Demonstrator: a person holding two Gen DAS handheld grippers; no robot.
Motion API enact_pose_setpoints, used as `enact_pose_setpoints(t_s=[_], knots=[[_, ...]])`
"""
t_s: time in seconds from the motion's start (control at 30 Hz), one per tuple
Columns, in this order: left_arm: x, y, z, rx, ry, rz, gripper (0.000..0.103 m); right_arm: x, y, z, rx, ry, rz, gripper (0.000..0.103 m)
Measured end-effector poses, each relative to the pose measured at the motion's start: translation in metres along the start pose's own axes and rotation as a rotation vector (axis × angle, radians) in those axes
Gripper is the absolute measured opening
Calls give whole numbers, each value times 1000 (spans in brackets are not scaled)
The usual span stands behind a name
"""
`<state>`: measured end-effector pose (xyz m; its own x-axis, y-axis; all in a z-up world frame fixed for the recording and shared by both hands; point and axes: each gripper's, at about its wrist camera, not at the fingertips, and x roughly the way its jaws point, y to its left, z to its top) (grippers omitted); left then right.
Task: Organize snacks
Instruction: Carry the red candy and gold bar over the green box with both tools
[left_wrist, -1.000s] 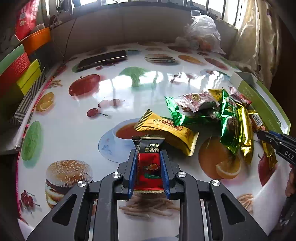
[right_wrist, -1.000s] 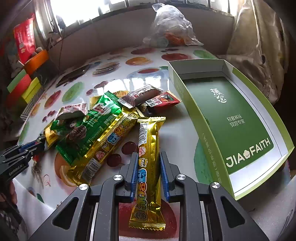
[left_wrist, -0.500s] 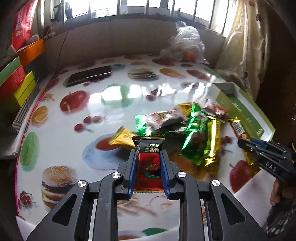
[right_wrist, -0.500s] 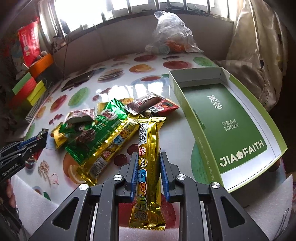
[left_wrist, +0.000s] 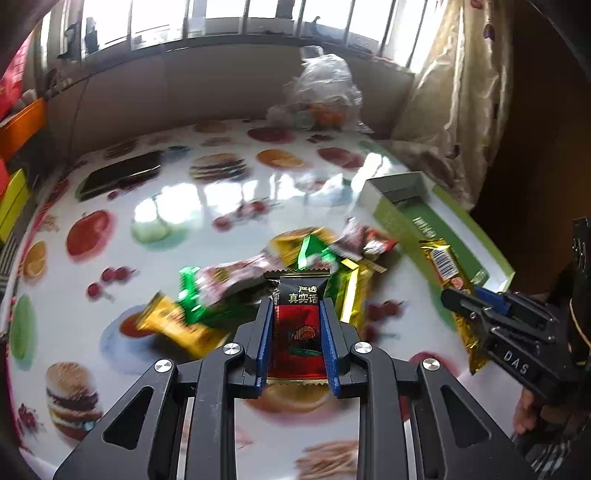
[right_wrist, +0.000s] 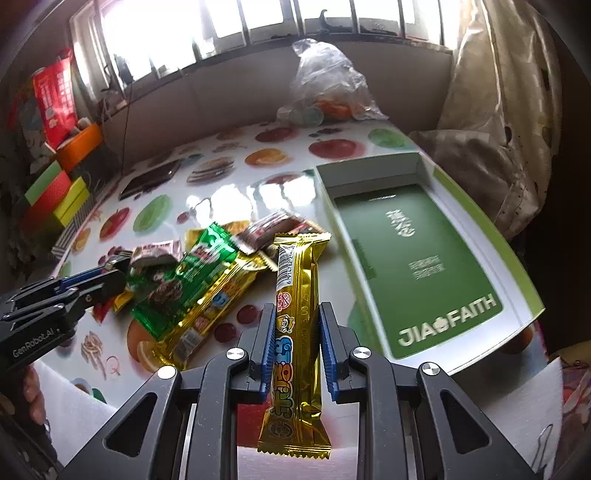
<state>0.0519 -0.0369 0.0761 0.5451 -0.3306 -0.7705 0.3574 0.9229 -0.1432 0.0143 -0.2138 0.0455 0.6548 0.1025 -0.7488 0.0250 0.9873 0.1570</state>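
My left gripper (left_wrist: 297, 310) is shut on a small red and black snack packet (left_wrist: 300, 325), held above the table. In the right wrist view my right gripper (right_wrist: 297, 314) is shut on a long gold snack bar (right_wrist: 297, 332), lifted off the table. A pile of green, gold and red snacks (right_wrist: 192, 284) lies on the fruit-print table (right_wrist: 221, 192) to the left of an open green box (right_wrist: 413, 258). The left gripper (right_wrist: 110, 275) shows at the pile's left; the right gripper (left_wrist: 458, 299) with the gold bar (left_wrist: 441, 264) shows near the box (left_wrist: 424, 221).
A clear plastic bag (right_wrist: 325, 88) sits at the table's far edge. A black phone (left_wrist: 118, 177) lies at the far left. Coloured boxes (right_wrist: 55, 192) are stacked at the left side. A curtain (right_wrist: 509, 110) hangs at the right. A hand (left_wrist: 524, 410) holds the right gripper.
Both grippers have risen with their snacks. The left one swung right, so the snack pile and green box now lie ahead of it; the gold bar has lifted off the table.
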Motion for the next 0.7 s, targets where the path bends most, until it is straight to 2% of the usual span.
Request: enact_pose_setpoints(t_s=[0.1, 0.43, 0.63, 0.7], knots=[[3, -13, 11, 3, -9, -32, 25, -7, -11, 7, 16, -12, -2, 21], [35, -65, 41, -7, 18, -167, 25, -14, -57, 23, 70, -36, -86, 22], [53, -100, 53, 9, 36, -228, 25, -11, -80, 25, 95, -26, -111, 22], [63, -111, 57, 12, 54, -228, 25, -9, -86, 25, 97, -22, -118, 22]])
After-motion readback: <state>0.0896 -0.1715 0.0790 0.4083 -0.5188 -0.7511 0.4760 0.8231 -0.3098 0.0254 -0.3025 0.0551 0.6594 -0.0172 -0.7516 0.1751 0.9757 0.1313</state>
